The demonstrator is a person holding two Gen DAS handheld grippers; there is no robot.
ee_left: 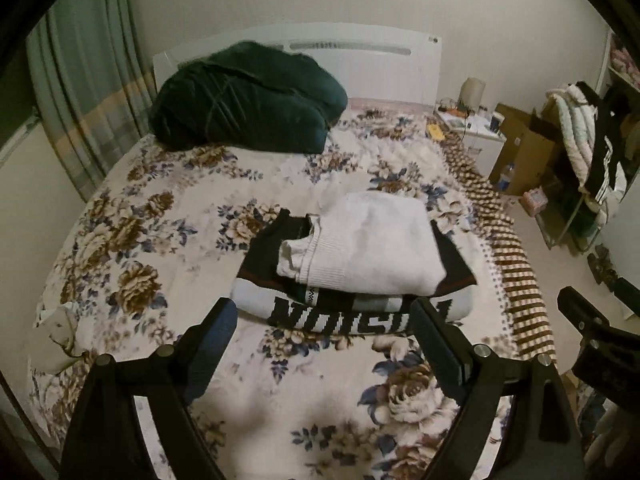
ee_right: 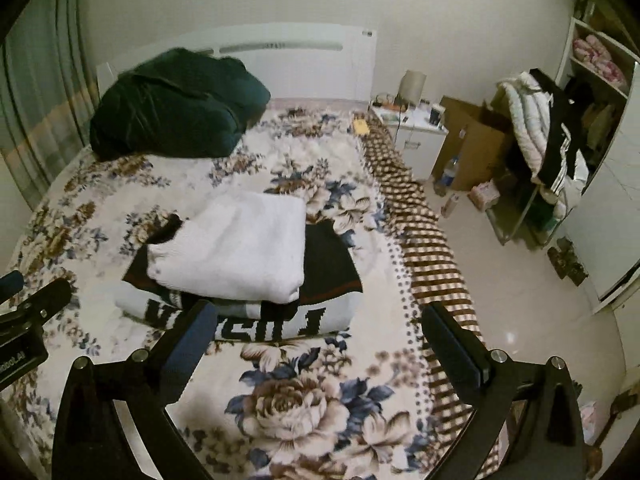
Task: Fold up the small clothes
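**Folded Stack Released: Risks Before Next Garment**

Left gripper (ee_left: 324, 316): jaws wide apart, nothing between them, raised clear of the bed. Right gripper (ee_right: 320, 320): jaws wide apart, likewise empty.

Task items: a white folded garment (ee_left: 368, 240) on top of a black garment (ee_left: 272, 244), both on a grey garment with black lettering (ee_left: 360, 312). Stack directly ahead of and below both sets of fingertips, on the floral bedspread (ee_left: 160, 240). Fold judged complete for these pieces.

Hazards from this position:

- Loose top layer. White garment offset on the stack, one ribbed edge bunched on the left-gripper side. Any brush from a descending finger likely to slide or unfold it.
- Soft surface. Pressing the bedspread near the stack likely to tilt it.
- Proximity to bed edge. Striped border (ee_right: 432, 264) just beyond the stack on the right-gripper side; a sideways push could send layers toward the floor.
- Dark green bundle (ee_left: 248, 96) far ahead, well apart from the stack; whether it needs folding cannot be told.
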